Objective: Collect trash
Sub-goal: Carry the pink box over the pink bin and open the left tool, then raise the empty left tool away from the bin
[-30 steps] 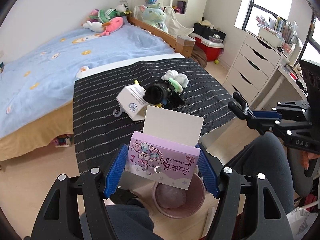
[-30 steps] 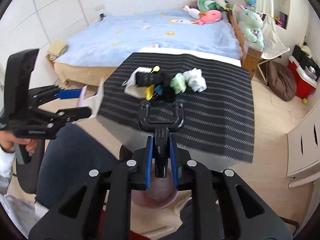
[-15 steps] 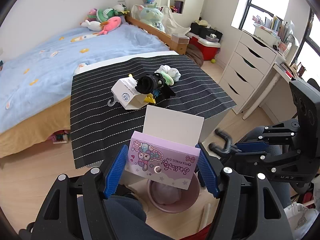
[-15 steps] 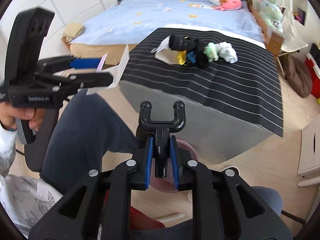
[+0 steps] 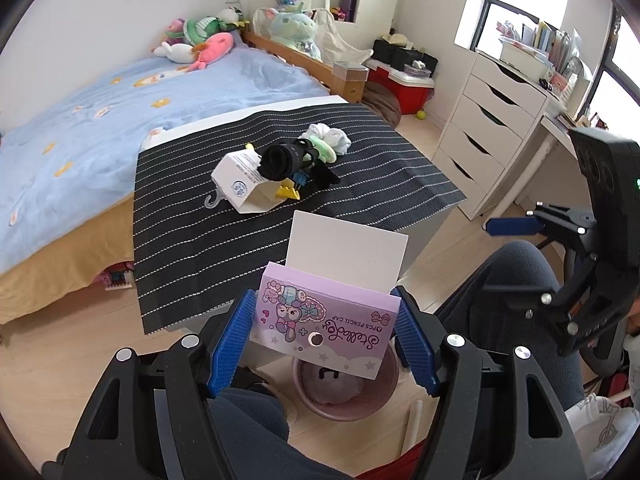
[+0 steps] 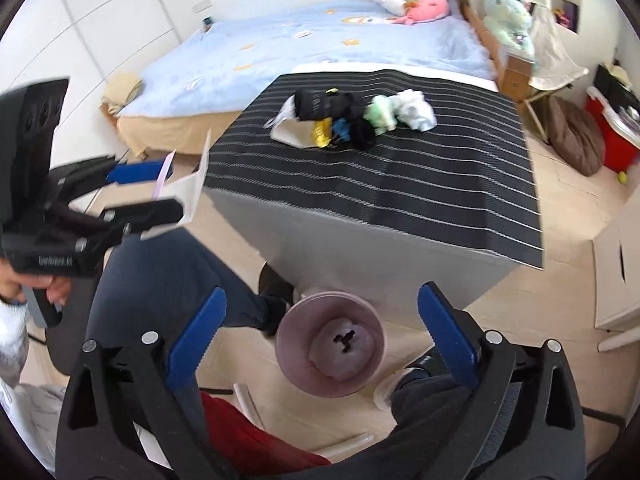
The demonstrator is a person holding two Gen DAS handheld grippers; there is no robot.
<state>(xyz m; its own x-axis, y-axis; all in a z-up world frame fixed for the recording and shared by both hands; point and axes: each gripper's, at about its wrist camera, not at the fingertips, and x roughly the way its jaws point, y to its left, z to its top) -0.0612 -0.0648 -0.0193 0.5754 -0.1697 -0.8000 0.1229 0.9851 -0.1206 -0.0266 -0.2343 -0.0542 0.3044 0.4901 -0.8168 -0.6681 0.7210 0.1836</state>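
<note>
My left gripper (image 5: 326, 334) is shut on a purple pencil-cap box (image 5: 324, 330) with its white flap up, held above a pink bin (image 5: 346, 394) on the floor. My right gripper (image 6: 320, 332) is open and empty above the same pink bin (image 6: 330, 354), where a small black hook (image 6: 346, 337) lies. The left gripper with the box also shows in the right wrist view (image 6: 156, 188). A pile of trash sits on the striped table: a white box (image 5: 244, 188), black items (image 5: 286, 156), pale crumpled pieces (image 5: 330, 142).
The striped black cloth (image 5: 192, 224) covers a low grey table beside a blue bed (image 5: 80, 120). A white drawer unit (image 5: 484, 136) stands right. The person's legs (image 6: 160, 280) flank the bin. A red box (image 5: 404, 88) sits on the floor behind.
My right gripper has opened and dropped the black hook into the pink bin, after swinging back over it. The left gripper still holds the purple box over the bin.
</note>
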